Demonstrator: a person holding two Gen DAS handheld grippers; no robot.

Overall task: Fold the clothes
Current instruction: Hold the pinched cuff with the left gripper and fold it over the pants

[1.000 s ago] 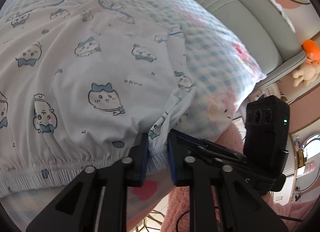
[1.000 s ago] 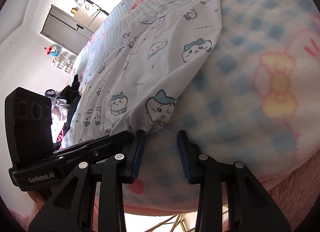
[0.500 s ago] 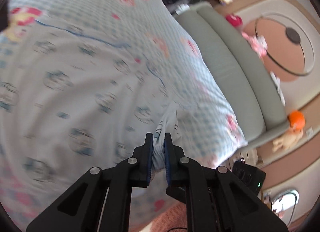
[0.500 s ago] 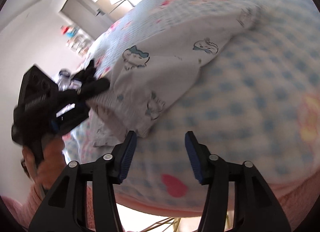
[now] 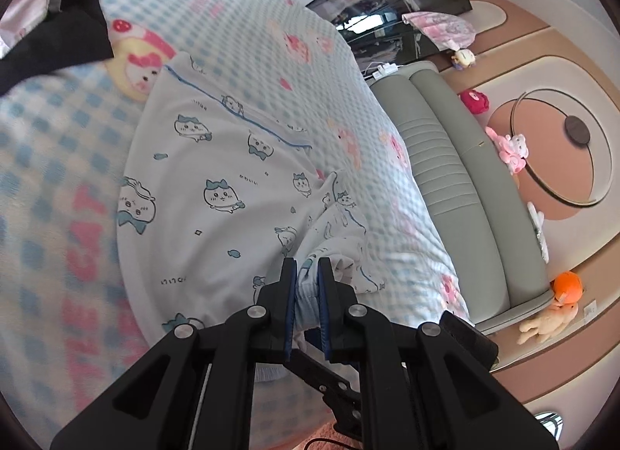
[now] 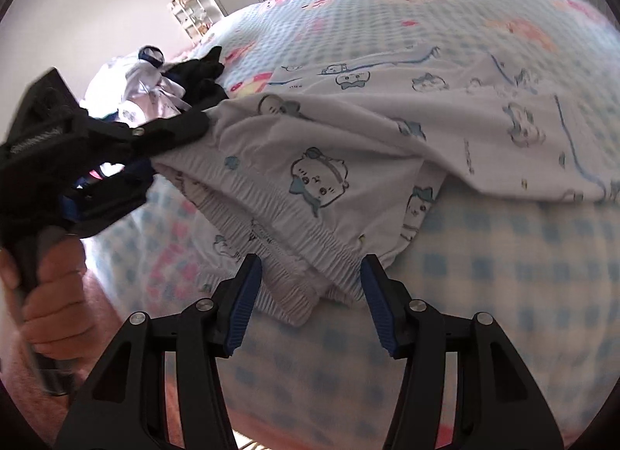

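Your left gripper is clamped tight on the elastic waistband of the white printed shorts, with a bunch of cloth squeezed between its blue pads. From the right wrist view your hand grips its handle at the far left, and the waistband lifts off the blanket from that corner. The shorts lie spread across the blue-checked blanket on the bed, legs pointing away, with a dark garment beyond them. Your right gripper stands wide, its jaws having just been opening. The gathered waistband edge sits between the pads, but they do not press on it. A grey headboard runs along the bed's right side.
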